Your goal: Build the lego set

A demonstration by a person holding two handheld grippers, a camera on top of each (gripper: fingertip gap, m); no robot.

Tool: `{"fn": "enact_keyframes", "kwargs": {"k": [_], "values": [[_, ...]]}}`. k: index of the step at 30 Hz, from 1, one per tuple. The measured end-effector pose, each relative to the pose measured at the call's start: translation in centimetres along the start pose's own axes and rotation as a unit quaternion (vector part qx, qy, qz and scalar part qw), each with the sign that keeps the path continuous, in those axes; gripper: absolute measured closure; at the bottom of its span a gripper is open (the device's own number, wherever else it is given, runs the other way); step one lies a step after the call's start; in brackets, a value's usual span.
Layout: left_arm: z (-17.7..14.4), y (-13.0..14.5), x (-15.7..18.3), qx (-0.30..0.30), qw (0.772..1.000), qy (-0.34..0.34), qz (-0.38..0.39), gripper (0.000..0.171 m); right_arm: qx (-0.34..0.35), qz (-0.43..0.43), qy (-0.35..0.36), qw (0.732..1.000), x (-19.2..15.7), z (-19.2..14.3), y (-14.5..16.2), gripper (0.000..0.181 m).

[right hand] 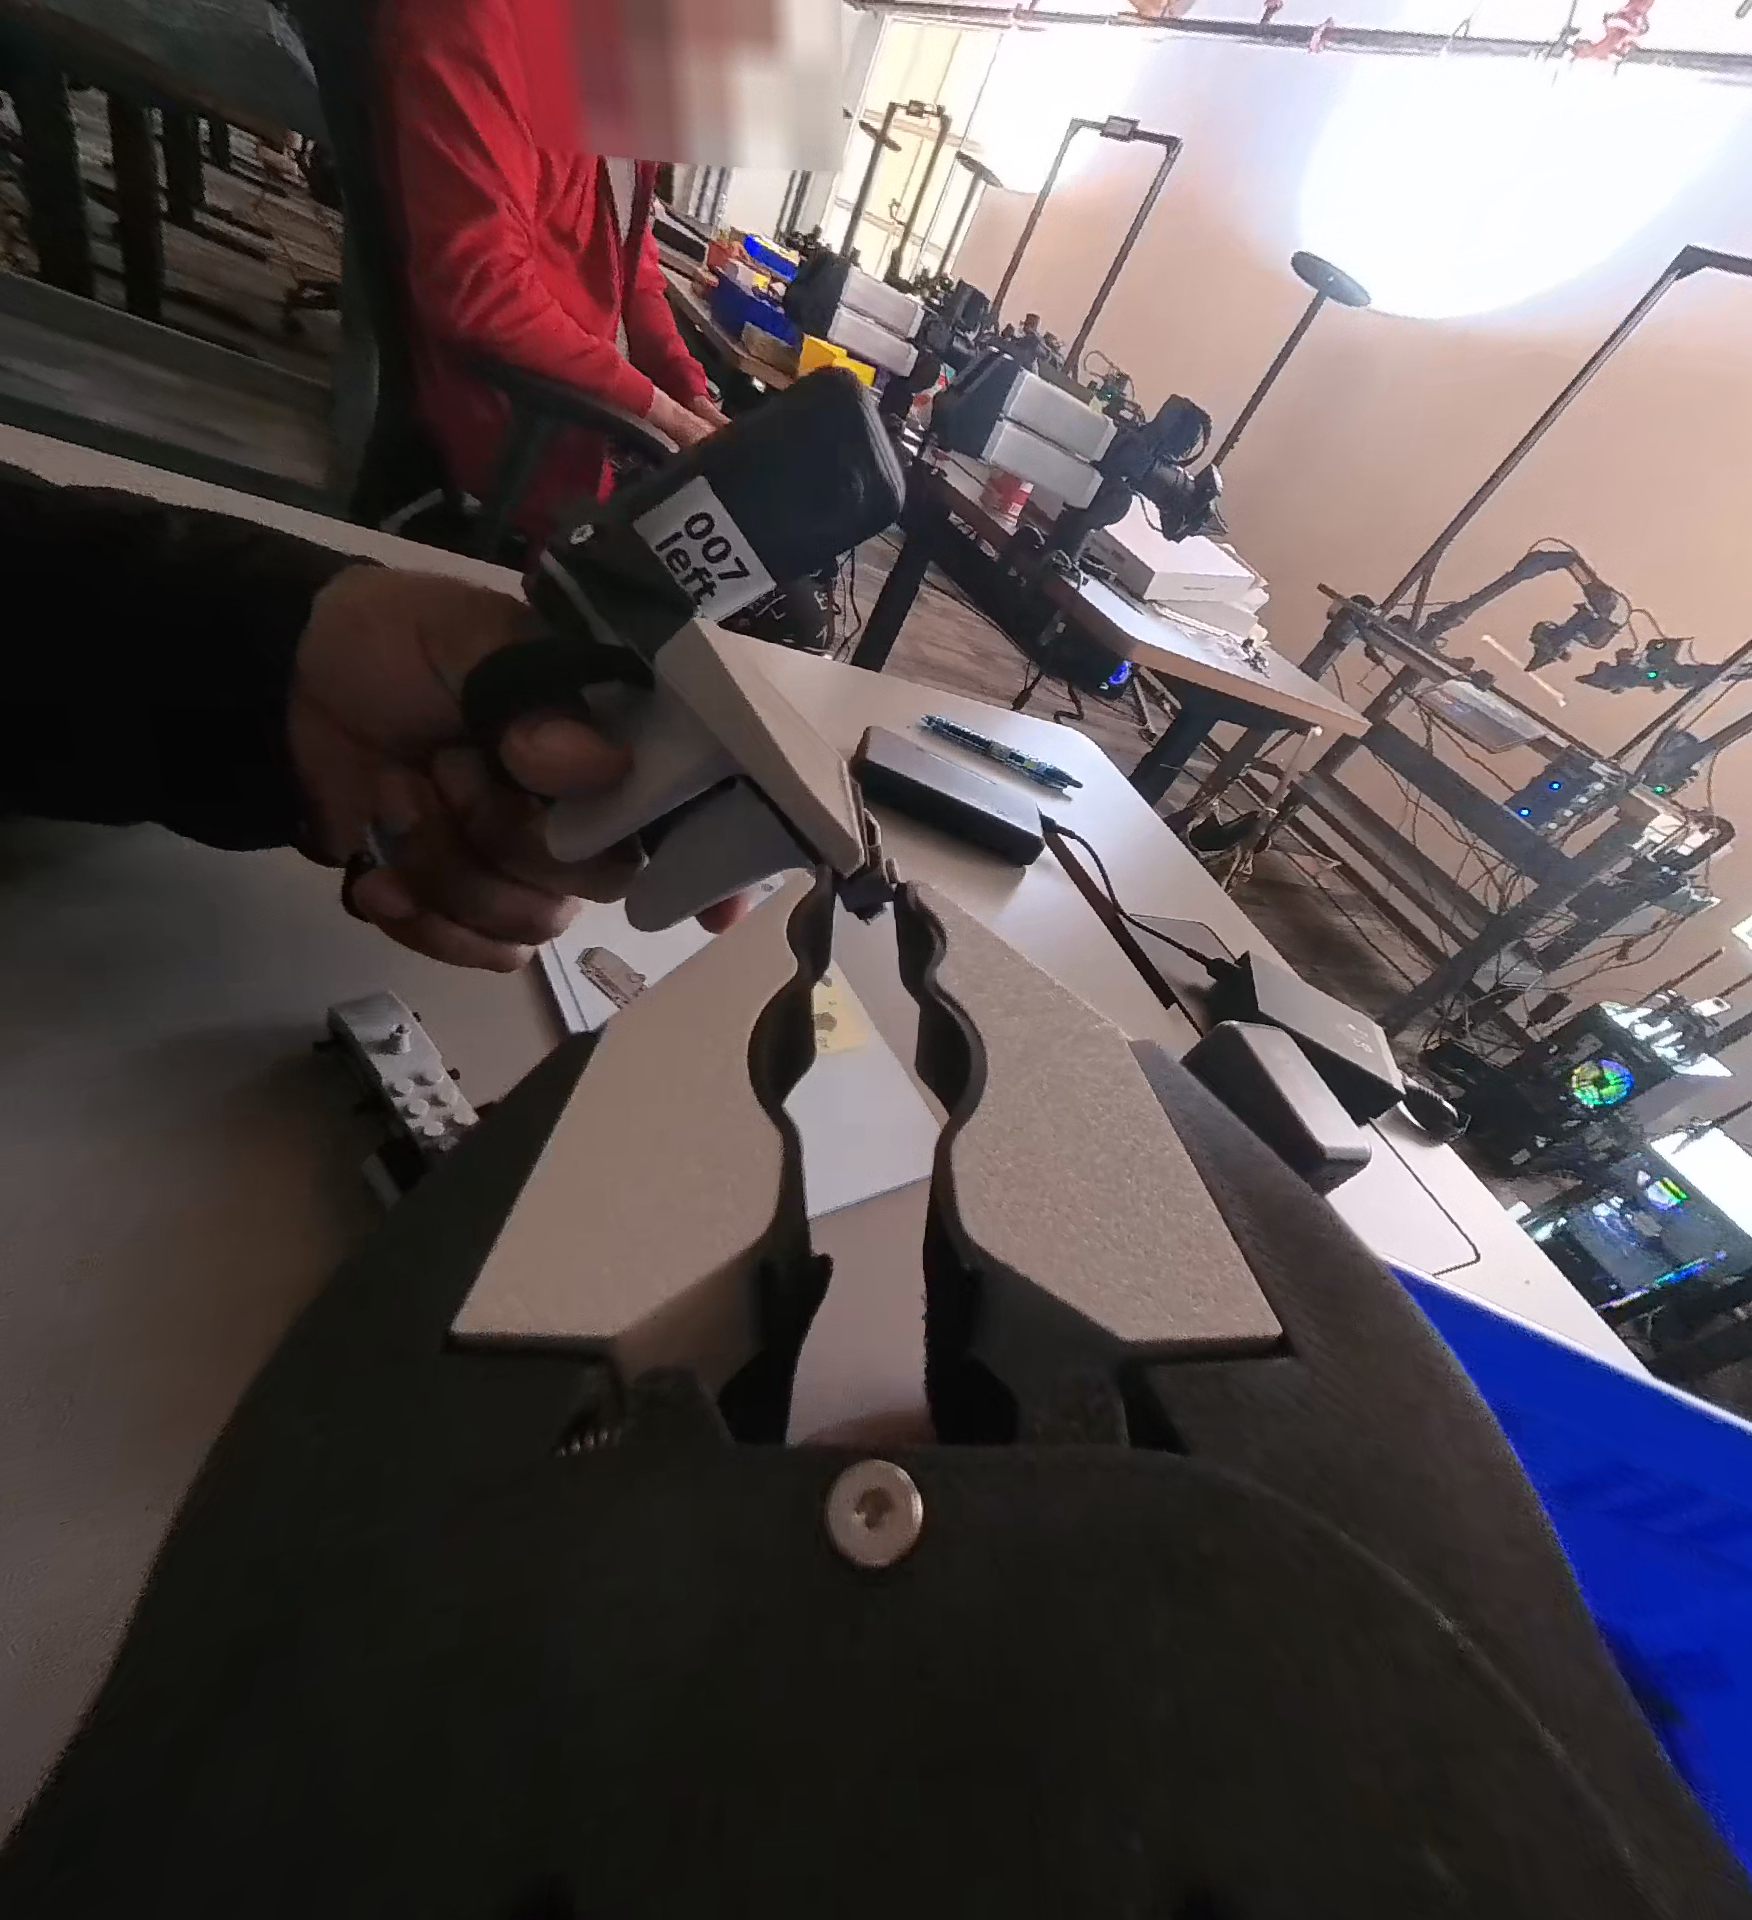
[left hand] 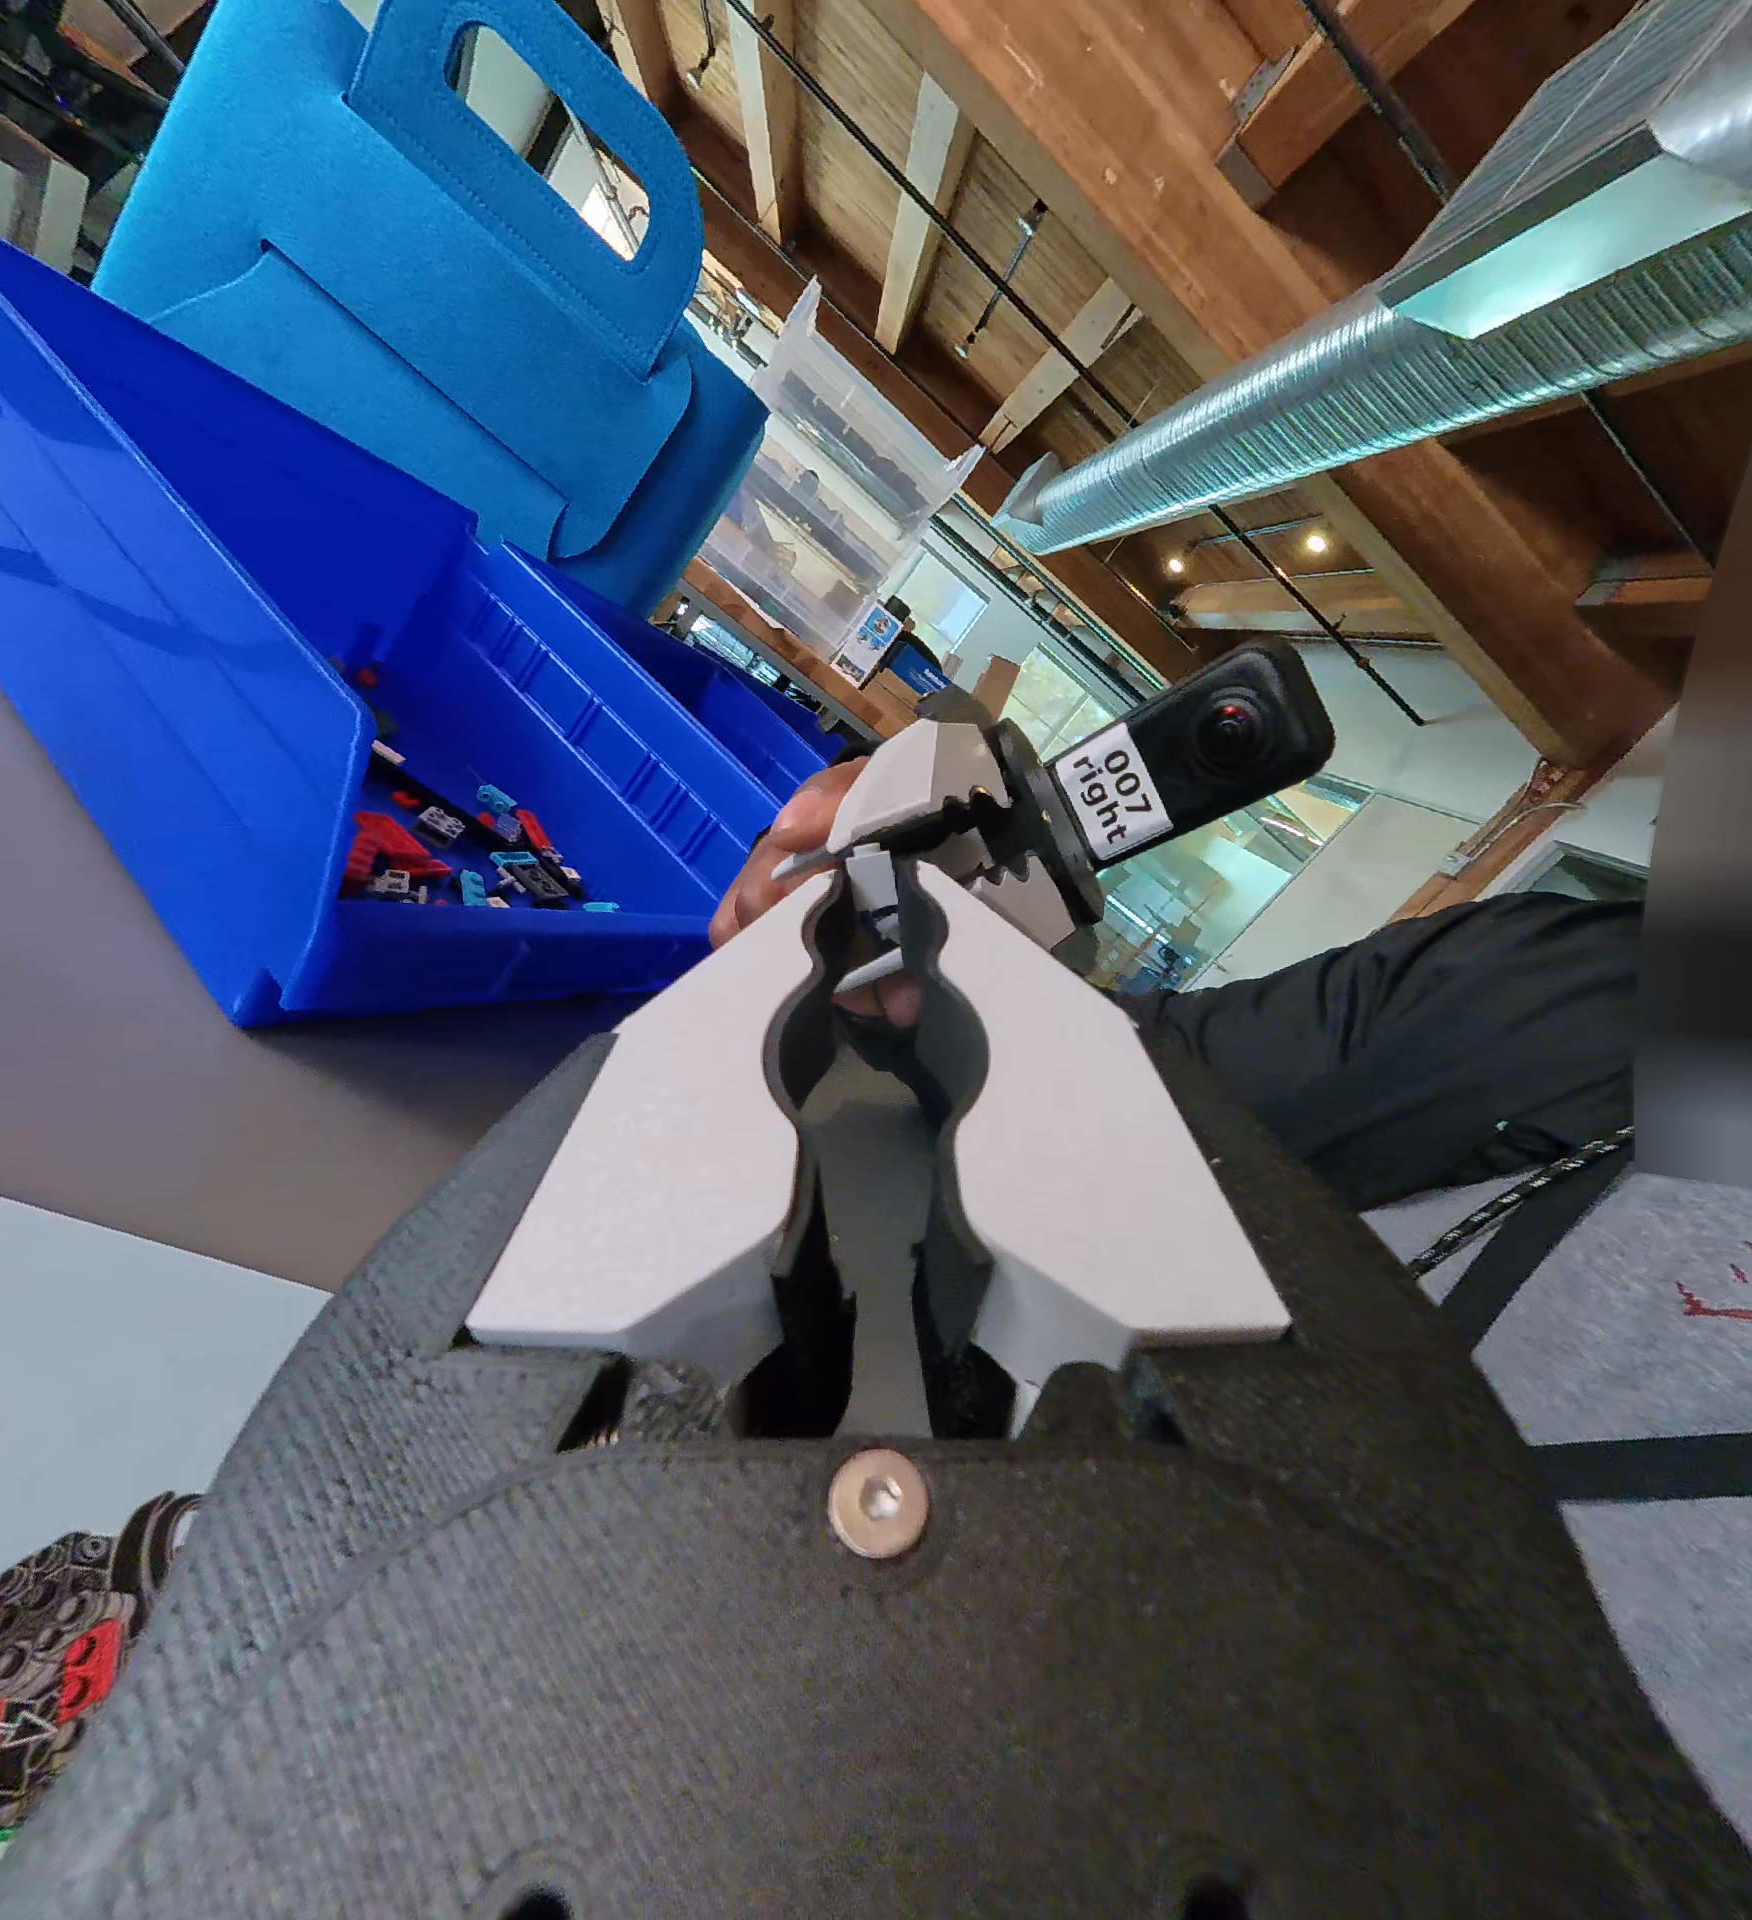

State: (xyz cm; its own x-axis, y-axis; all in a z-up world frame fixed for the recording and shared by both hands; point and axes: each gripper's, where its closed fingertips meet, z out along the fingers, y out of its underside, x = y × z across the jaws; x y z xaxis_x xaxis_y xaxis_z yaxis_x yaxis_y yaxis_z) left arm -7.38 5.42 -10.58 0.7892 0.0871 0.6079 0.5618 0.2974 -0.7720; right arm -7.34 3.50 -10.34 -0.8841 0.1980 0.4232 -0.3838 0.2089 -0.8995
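A small grey lego piece (left hand: 872,876) sits between the tips of my left gripper (left hand: 869,891), which is shut on it. My right gripper (left hand: 856,844) meets it tip to tip from the far side. In the right wrist view the piece looks dark (right hand: 867,888). It is pinched between the narrow-set tips of my right gripper (right hand: 864,891), with the left gripper (right hand: 856,831) coming in from the upper left. Both grippers are held above the table. A partly built grey lego model (right hand: 399,1081) lies on the table to the left.
A blue bin (left hand: 228,727) holds several loose red, blue and grey lego pieces (left hand: 456,842), with a blue felt bag (left hand: 415,312) behind it. The instruction booklet (right hand: 851,1122) lies under the grippers. Black devices with cables (right hand: 955,800) lie at the table's edge. A person in red (right hand: 519,260) sits beyond.
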Motion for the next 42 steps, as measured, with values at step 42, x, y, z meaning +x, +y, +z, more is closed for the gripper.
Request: {"fn": "enact_keyframes", "kwargs": {"k": [42], "values": [[0.2,2.0,-1.6,-0.088,0.984,-0.080,0.133,0.163,-0.365,0.117,-0.100,0.918,-4.4,-3.2,14.1,0.166]]}}
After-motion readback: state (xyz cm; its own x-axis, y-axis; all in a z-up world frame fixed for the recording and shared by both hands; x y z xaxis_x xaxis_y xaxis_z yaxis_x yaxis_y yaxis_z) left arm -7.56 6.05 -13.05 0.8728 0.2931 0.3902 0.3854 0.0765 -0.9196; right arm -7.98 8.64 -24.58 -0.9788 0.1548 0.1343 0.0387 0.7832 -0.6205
